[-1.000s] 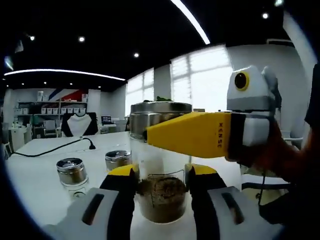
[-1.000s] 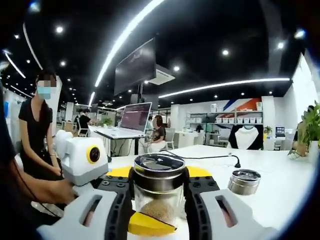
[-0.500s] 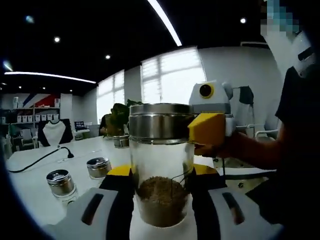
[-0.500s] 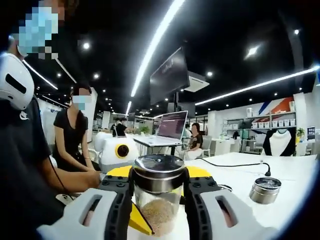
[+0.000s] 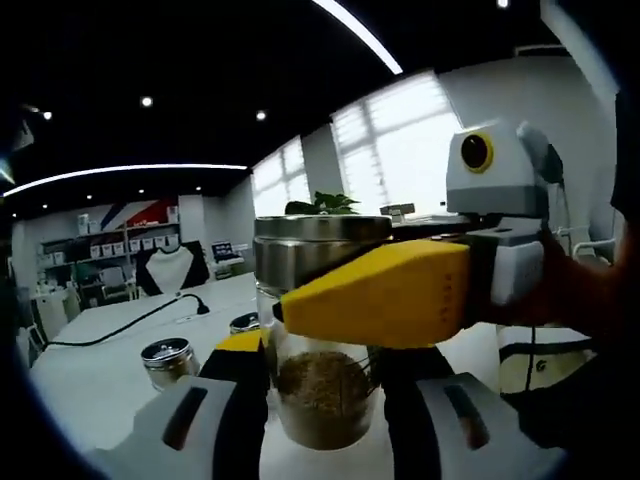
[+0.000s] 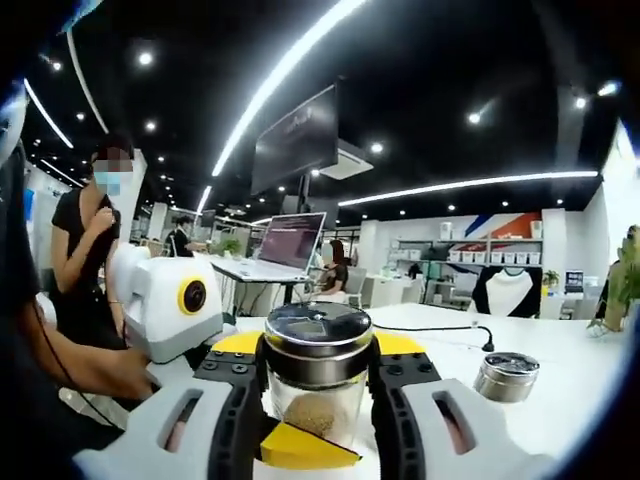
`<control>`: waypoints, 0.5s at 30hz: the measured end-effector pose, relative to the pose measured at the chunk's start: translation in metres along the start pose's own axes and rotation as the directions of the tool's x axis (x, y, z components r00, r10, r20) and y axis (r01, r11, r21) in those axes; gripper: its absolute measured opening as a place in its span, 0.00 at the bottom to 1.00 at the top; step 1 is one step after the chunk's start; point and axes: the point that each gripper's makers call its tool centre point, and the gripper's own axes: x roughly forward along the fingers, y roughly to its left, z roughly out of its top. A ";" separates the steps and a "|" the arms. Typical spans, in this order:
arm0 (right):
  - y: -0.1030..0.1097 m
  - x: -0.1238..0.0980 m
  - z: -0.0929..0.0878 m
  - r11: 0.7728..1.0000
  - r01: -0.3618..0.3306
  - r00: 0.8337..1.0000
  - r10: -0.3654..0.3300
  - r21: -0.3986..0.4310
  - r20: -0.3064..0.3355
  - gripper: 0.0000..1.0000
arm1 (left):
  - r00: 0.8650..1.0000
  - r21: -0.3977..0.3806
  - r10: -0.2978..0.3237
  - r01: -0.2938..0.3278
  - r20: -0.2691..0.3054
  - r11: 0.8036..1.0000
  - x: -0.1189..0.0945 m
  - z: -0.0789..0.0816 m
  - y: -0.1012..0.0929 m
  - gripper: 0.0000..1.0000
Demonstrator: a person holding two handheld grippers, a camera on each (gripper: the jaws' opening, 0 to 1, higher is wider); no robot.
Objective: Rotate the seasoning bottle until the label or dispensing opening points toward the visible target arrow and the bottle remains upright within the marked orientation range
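left tool [image 5: 318, 395]: black jaws, yellow tips, grey shells | right tool [image 6: 316, 400]: same, apparently | dark sleeve [image 6: 18, 300]

A: What carries the things here?
B: A white table [image 5: 90, 385]. Two small jars with metal lids stand on it, one [image 5: 167, 360] near the left, another [image 5: 243, 324] behind it.
A: Anything more on the top?
B: A black cable [image 5: 130, 322] lies across it farther back. In the right gripper view one small metal-lidded jar [image 6: 506, 376] stands on the table [image 6: 570, 370], and a cable [image 6: 440, 328] behind it.
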 end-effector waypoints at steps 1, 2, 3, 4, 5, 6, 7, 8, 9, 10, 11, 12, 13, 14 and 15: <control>-0.001 0.001 -0.002 1.000 0.016 1.000 -0.016 0.010 -0.009 0.38 | 1.000 -0.003 0.010 -0.010 -0.005 1.000 0.001 -0.002 0.003 0.45; -0.002 0.002 -0.005 0.999 0.028 0.999 -0.027 0.017 -0.019 0.38 | 1.000 -0.008 0.017 -0.017 -0.011 1.000 0.001 -0.004 0.004 0.45; -0.002 0.002 -0.005 0.999 0.029 0.999 -0.029 0.015 -0.021 0.38 | 1.000 -0.010 0.021 -0.022 -0.017 1.000 0.002 -0.005 0.004 0.45; -0.002 0.003 -0.006 0.999 0.032 0.999 -0.032 0.015 -0.024 0.38 | 0.999 -0.007 0.027 -0.027 -0.020 1.000 0.001 -0.006 0.004 0.45; -0.003 0.002 -0.007 0.999 0.043 0.999 -0.042 0.017 -0.033 0.38 | 0.999 -0.005 0.032 -0.032 -0.023 0.999 0.002 -0.007 0.004 0.45; -0.004 0.002 -0.008 0.999 0.048 0.998 -0.047 0.021 -0.041 0.38 | 0.999 -0.005 0.034 -0.035 -0.026 0.999 0.002 -0.007 0.004 0.45; -0.004 0.001 -0.008 0.999 0.049 0.998 -0.048 0.018 -0.050 0.38 | 0.999 -0.007 0.031 -0.031 -0.030 0.999 0.002 -0.008 0.003 0.45; -0.004 -0.001 -0.007 0.999 0.052 0.997 -0.051 0.016 -0.057 0.37 | 0.999 -0.006 0.022 -0.023 -0.026 1.000 0.003 -0.008 0.002 0.46; -0.005 -0.002 -0.006 0.998 0.056 0.997 -0.055 0.019 -0.058 0.37 | 1.000 -0.003 0.009 -0.009 -0.017 1.000 0.003 -0.006 0.000 0.46; -0.006 -0.005 -0.005 0.998 0.061 0.997 -0.060 0.023 -0.054 0.37 | 1.000 -0.005 -0.011 0.011 -0.002 1.000 0.004 -0.004 -0.003 0.46; -0.007 -0.007 0.000 0.998 0.056 0.998 -0.055 0.033 -0.027 0.37 | 0.999 -0.007 -0.024 0.024 0.023 1.000 0.003 0.002 -0.004 0.46; -0.008 -0.008 0.003 0.998 0.052 0.999 -0.051 0.046 -0.015 0.37 | 0.999 0.005 -0.032 0.032 0.038 0.999 0.003 0.005 -0.005 0.46; -0.009 -0.009 0.005 0.997 0.049 0.999 -0.049 0.051 -0.011 0.37 | 0.998 0.011 -0.037 0.036 0.043 0.999 0.002 0.007 -0.006 0.45; -0.010 -0.010 0.006 0.997 0.048 0.999 -0.048 0.057 -0.009 0.37 | 0.998 0.017 -0.040 0.039 0.043 0.999 0.002 0.008 -0.007 0.45; -0.011 -0.011 0.007 0.997 0.047 0.999 -0.047 0.062 -0.007 0.37 | 0.998 0.023 -0.043 0.042 0.042 0.999 0.002 0.009 -0.008 0.46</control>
